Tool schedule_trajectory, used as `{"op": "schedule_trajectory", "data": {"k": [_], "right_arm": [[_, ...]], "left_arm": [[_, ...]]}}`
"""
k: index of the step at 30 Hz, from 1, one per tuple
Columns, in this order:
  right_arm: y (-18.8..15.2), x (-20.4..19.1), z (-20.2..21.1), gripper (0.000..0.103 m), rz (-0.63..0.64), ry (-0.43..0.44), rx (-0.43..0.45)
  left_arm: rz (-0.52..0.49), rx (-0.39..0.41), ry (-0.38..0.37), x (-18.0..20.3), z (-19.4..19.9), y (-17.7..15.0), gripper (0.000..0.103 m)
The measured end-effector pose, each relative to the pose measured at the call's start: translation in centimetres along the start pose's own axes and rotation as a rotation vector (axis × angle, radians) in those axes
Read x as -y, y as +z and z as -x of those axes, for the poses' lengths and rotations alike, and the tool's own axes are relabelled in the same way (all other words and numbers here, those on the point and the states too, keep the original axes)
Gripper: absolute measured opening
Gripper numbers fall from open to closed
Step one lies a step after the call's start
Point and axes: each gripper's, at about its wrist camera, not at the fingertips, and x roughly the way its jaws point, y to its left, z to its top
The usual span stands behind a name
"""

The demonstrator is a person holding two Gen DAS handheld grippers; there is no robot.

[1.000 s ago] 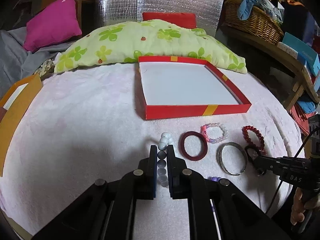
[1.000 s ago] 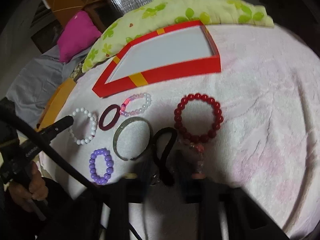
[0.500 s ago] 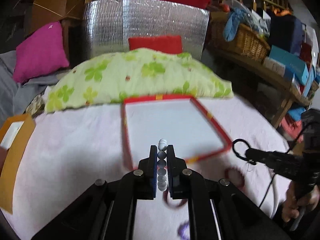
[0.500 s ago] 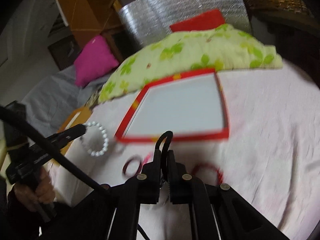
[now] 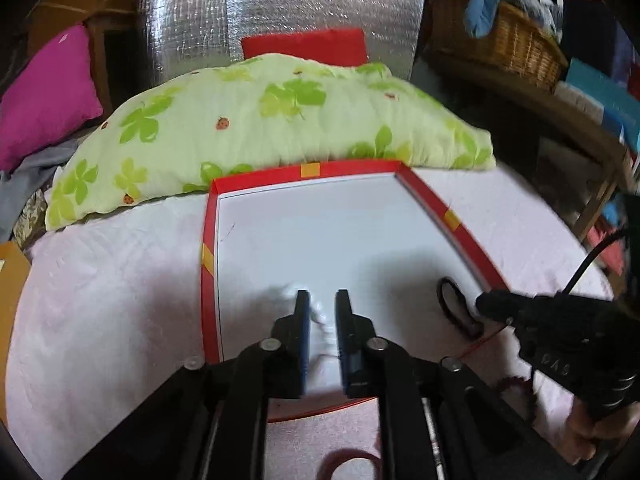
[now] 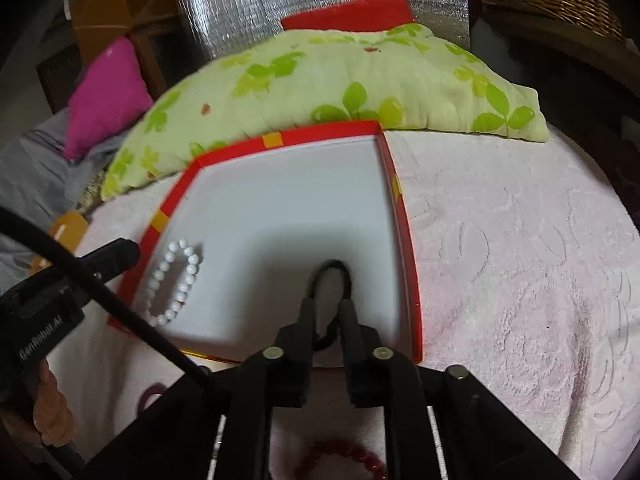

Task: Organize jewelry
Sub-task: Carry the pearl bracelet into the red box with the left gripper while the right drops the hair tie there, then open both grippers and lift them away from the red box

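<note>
A red box (image 5: 208,280) with a white floor lies on the pink blanket (image 5: 100,320). My left gripper (image 5: 322,300) hangs over its near left part, jaws opening, and a blurred white bead bracelet (image 5: 320,320) sits loose between them. In the right wrist view that bracelet (image 6: 176,280) lies by the box's left wall (image 6: 160,220), apart from the left gripper (image 6: 128,252). My right gripper (image 6: 328,306) is also opening over the box's near part; a black loop (image 6: 332,268) pokes out ahead of its parted fingers. In the left wrist view the loop (image 5: 454,308) rests on the floor beside the right gripper (image 5: 484,304).
A dark red bangle (image 5: 352,460) and a red bead bracelet (image 6: 344,456) lie on the blanket in front of the box. A green-flowered pillow (image 5: 260,120) lies behind the box. A pink cushion (image 5: 44,92) sits far left and a wicker basket (image 5: 516,40) far right.
Both grippers carried their pieces forward from the blanket to over the box. Their jaws, shut before, now stand parted, and the white bracelet and black loop have dropped onto the box floor.
</note>
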Motion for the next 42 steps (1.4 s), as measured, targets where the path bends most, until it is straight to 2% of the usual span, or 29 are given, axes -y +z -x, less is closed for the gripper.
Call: {"op": "schedule_trajectory", "data": {"k": [1, 3, 9, 12, 14, 16, 42], "right_arm": [[0.0, -0.1, 0.1, 0.022, 0.011, -0.006, 0.007], [0.0, -0.4, 0.4, 0.024, 0.031, -0.022, 0.02], [-0.1, -1.4, 2.3, 0.025, 0.077, -0.061, 0.087], [0.0, -1.7, 3.1, 0.035, 0.093, -0.08, 0.118], [0.0, -2.1, 3.8, 0.054, 0.107, -0.097, 0.15], [0.0, -2.5, 4.4, 0.058, 0.125, -0.11, 0.177], [-0.4, -3.0, 6.4, 0.058, 0.148, -0.144, 0.203]], "left_arm": [[0.0, 0.003, 0.0, 0.0, 0.0, -0.1, 0.038], [0.004, 0.018, 0.005, -0.1, 0.1, -0.3, 0.05], [-0.003, 0.041, 0.038, -0.5, 0.8, -0.5, 0.05], [-0.001, 0.054, 0.048, -0.6, 1.2, -0.5, 0.051], [-0.008, 0.063, 0.057, -0.6, 1.5, -0.5, 0.051], [-0.016, 0.069, 0.059, -0.4, 1.7, -0.6, 0.052], [-0.03, 0.101, 0.087, -0.2, 3.3, -1.2, 0.053]]}}
